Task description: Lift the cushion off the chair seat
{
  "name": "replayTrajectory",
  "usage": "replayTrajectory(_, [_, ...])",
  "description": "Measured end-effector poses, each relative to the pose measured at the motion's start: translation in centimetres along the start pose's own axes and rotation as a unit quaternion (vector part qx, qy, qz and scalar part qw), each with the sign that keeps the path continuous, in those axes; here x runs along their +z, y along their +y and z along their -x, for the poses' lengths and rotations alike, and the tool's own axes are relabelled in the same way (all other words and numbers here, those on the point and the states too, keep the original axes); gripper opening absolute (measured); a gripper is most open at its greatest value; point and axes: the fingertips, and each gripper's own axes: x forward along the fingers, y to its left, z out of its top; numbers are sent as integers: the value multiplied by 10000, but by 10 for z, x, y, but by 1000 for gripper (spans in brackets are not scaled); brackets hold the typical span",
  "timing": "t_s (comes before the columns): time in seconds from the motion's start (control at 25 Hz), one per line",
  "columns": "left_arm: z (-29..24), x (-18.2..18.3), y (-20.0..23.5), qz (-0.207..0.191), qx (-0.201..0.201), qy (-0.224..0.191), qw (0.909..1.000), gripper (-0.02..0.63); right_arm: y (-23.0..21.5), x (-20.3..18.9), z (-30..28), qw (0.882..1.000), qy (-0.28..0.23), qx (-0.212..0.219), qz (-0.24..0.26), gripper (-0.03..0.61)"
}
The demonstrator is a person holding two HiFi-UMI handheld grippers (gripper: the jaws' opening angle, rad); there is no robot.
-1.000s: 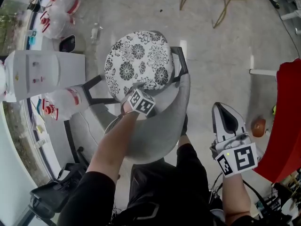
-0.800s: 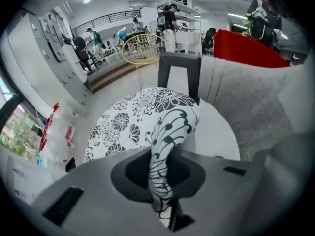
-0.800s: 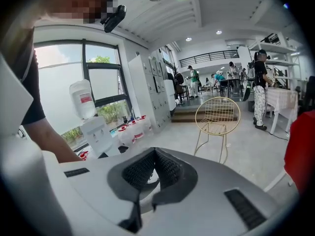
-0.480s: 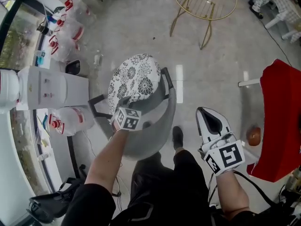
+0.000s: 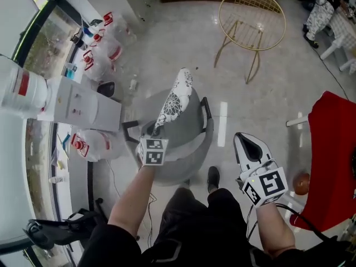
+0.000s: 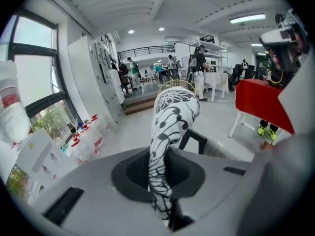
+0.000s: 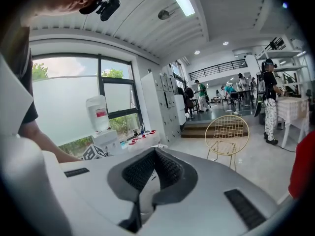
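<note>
**Now: cushion up on edge, pinched in my left fingers**

Here my left gripper [image 5: 152, 132] [image 6: 165, 208] has its fingers closed on the near rim of the black-and-white flowered cushion [image 5: 174, 100] [image 6: 171, 116]. In the left gripper view the fabric runs straight out from between the fingers and rises past them, standing on edge with its far end drooping a little to the right. From the head view I see the cushion edge-on, reaching away from the fingertips across the grey chair [image 5: 186, 141], no longer lying flat on the seat. I cannot tell whether its far end is clear of the chair.

My right gripper [image 5: 247, 142] [image 7: 153, 154] is well apart to the right of the chair, over the floor. Its fingers are together with nothing between them.

Beyond the right fingers, a gold wire chair [image 5: 251, 20] [image 7: 227, 131] stands on the floor. A water dispenser [image 5: 78, 107] [image 7: 101, 119] sits to the left of the left fingers, near the window. A red seat [image 5: 332, 149] [image 6: 260, 101] is off to the right of the right fingers.
</note>
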Motion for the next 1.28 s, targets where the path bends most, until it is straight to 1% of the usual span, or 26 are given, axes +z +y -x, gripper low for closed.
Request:
replayTrajectory(0.2, [51,37,1,137,207,-490,9985,37,6,19,5,9994,-166,262,131,6])
replayTrajectory(0.32, [84,59,3,276,337,-799,9958,37,11,30,6,9987,-251,401,164,6])
replayTrajectory(0.48, [127,78,3,479,507,-1094,9915,37,19,40,11,9976,-321,582,216,6])
replayTrajectory(0.64, [165,92,2,657,638,-1382,9862,37,27,52,15,9955,-428,783,313,6])
replayTrajectory(0.8, [203,103,3,1021,741,-1705,9772,37,36,62,15,9935,-501,954,363,6])
replayTrajectory(1.04, [253,113,5,1389,766,-2088,9650,37,53,77,16,9911,-631,1095,415,6])
replayTrajectory(1.28, [296,118,8,1366,633,-2461,9575,36,74,81,14,9919,-692,977,423,6])
